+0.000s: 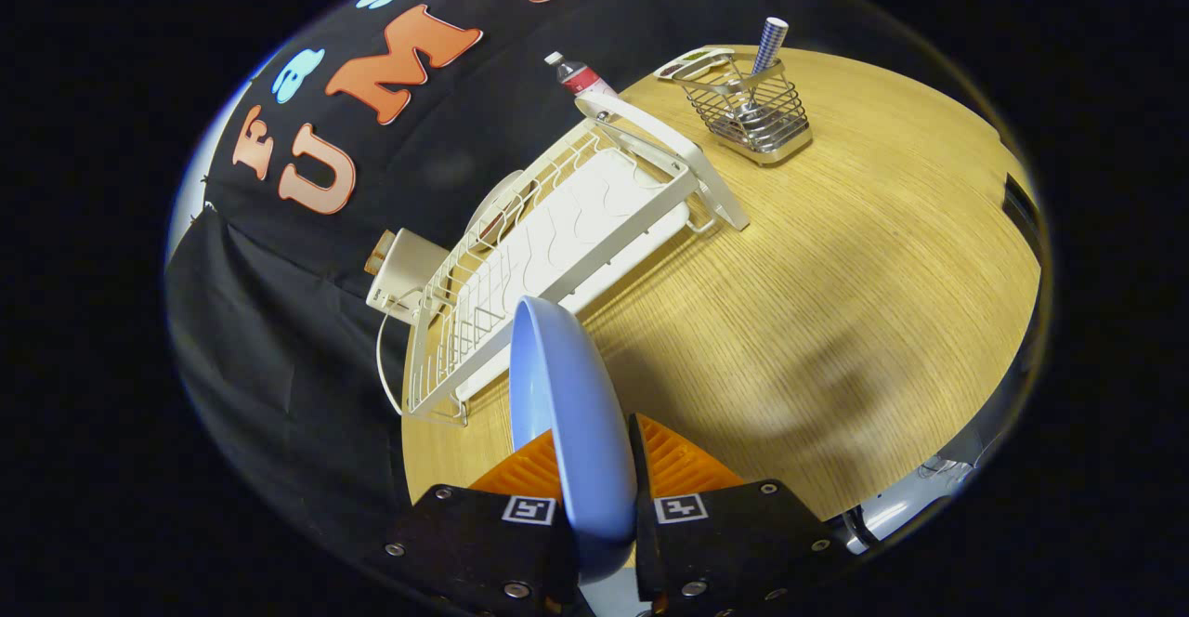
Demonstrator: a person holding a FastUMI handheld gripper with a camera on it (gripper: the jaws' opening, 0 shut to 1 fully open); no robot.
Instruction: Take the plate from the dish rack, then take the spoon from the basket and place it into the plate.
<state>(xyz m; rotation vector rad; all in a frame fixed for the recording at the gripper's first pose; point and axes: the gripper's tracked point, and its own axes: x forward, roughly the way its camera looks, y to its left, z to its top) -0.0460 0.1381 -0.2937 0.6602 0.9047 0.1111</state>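
Grip: I have the gripper [594, 468] clamped on the plate [568, 413] — both fingers [683, 464] press its rim, one on each face, and the plate stands on edge between them.

Plate: blue, one of it, out of the rack [548, 245] and held over the table [836, 320], with the near end of the rack just beyond its top edge.

Rack: one, white wire; I see no other dish in it. It runs away from the fingers towards the far side of the table.

Basket: one wire basket [754, 111], well beyond the fingers and off to the right of the rack's far end, standing on the table.

Spoon: I can make out something metal low in the basket [748, 115], which I take for the spoon, though it is too small to be sure. A checked, upright handle or tube [770, 43] pokes out of the top.

The relation that counts: bare tabletop lies right of the plate and below it — the plate's long axis points up and away, so I judge it must tip flat before it goes down.

Stage: first step looks done, bar setting the plate down; spoon not yet touched.

Other items: one bottle [578, 73] behind the rack, one white box [401, 273] at its left.
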